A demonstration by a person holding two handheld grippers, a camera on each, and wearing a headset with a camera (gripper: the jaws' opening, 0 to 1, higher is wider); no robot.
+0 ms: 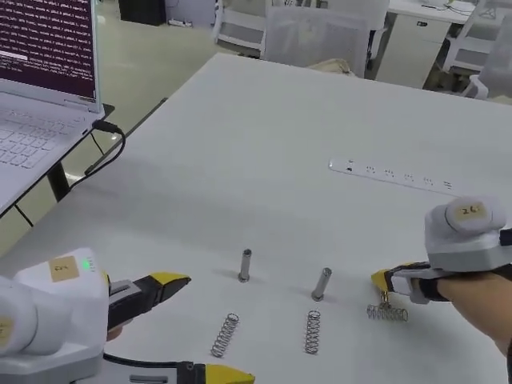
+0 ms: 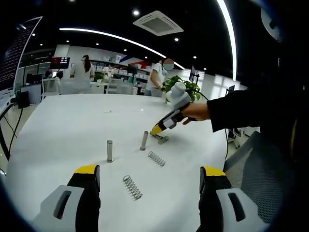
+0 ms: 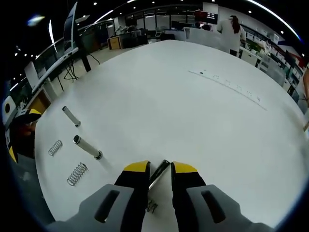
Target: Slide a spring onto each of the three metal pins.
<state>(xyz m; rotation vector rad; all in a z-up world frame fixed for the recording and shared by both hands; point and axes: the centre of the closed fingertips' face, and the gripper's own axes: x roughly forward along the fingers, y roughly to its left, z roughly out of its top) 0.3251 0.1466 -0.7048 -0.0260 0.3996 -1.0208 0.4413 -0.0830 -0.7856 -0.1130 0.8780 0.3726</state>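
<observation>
While my right tongs (image 3: 160, 167) are closed down narrow on the third pin (image 3: 158, 176), which sits tilted between them and looks pinched, my left tongs (image 2: 149, 171) hang wide open with nothing in them, low over the near part of the table (image 1: 264, 144). The first pin (image 1: 246, 266) and the second pin (image 1: 322, 284) stand upright on the table, apart from each other and both bare. All the springs lie flat: the first spring (image 1: 226, 334) and the second spring (image 1: 312, 331) lie nearer to me than those two pins, and the third spring (image 1: 388, 312) lies just beside the tips of my right tongs.

I judge the springs to be very light, thin-wired and soft. A hard squeeze would crush the coils or flick one away, and on its side a spring will roll. I would take one gently across the coils near one end, leaving the other end open to go over a pin's top. The pins look stiff, smooth and slippery, and narrow enough at the foot to topple. I would steady each one low down, well below the top.
</observation>
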